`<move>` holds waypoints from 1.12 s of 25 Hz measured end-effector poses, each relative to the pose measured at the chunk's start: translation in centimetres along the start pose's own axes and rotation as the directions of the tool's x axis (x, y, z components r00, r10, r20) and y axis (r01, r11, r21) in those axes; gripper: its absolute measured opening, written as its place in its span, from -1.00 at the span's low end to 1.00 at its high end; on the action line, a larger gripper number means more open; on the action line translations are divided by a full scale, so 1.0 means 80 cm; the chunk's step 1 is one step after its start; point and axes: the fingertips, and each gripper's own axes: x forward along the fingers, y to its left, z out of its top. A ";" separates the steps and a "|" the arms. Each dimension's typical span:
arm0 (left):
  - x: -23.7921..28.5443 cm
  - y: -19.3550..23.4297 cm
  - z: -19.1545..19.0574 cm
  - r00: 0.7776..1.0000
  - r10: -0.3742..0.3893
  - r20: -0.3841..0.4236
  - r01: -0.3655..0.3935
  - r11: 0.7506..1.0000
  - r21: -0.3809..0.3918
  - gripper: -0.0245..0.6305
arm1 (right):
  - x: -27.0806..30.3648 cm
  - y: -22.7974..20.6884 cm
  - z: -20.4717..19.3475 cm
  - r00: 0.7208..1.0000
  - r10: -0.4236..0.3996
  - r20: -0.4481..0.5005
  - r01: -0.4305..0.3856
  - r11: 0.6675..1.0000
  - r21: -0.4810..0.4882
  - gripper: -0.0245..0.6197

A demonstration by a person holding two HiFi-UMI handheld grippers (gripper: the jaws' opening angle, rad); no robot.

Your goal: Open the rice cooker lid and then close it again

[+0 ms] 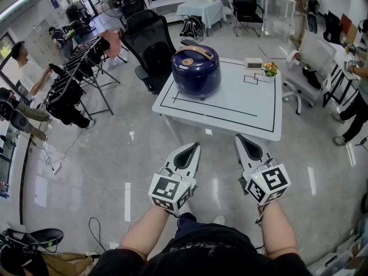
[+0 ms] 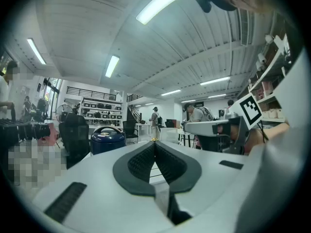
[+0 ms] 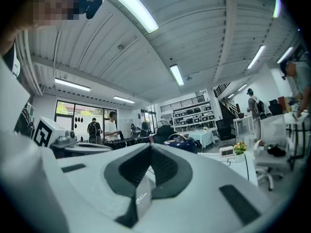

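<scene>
A dark blue rice cooker point(image 1: 196, 69) with a tan handle stands on the far left part of the white table point(image 1: 241, 111), its lid down. It also shows small in the left gripper view as the rice cooker point(image 2: 107, 139) and in the right gripper view as the rice cooker point(image 3: 185, 143). My left gripper point(image 1: 192, 148) and right gripper point(image 1: 241, 139) hover side by side over the floor, short of the table's near edge, both level. Each one is shut with nothing between its jaws.
A black office chair point(image 1: 150, 45) stands behind the table's left corner. A small white clock point(image 1: 253, 64) and a bowl of fruit point(image 1: 269, 69) sit at the table's far right. A clothes rack point(image 1: 77, 79) is to the left; people stand at both sides of the room.
</scene>
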 end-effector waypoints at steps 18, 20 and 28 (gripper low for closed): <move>0.020 0.117 0.014 0.998 -0.054 0.012 0.054 0.999 0.000 -0.22 | 0.110 0.019 0.009 0.999 -0.044 0.031 0.044 0.999 0.010 -0.79; 0.023 0.136 0.016 0.998 -0.066 0.007 0.065 0.997 0.031 0.01 | 0.130 0.024 0.016 0.998 -0.044 0.049 0.044 0.999 0.008 -0.58; 0.022 0.219 0.025 0.994 -0.110 0.020 0.108 0.991 0.076 0.10 | 0.199 0.034 0.033 0.988 -0.124 0.095 0.125 0.992 -0.001 -0.37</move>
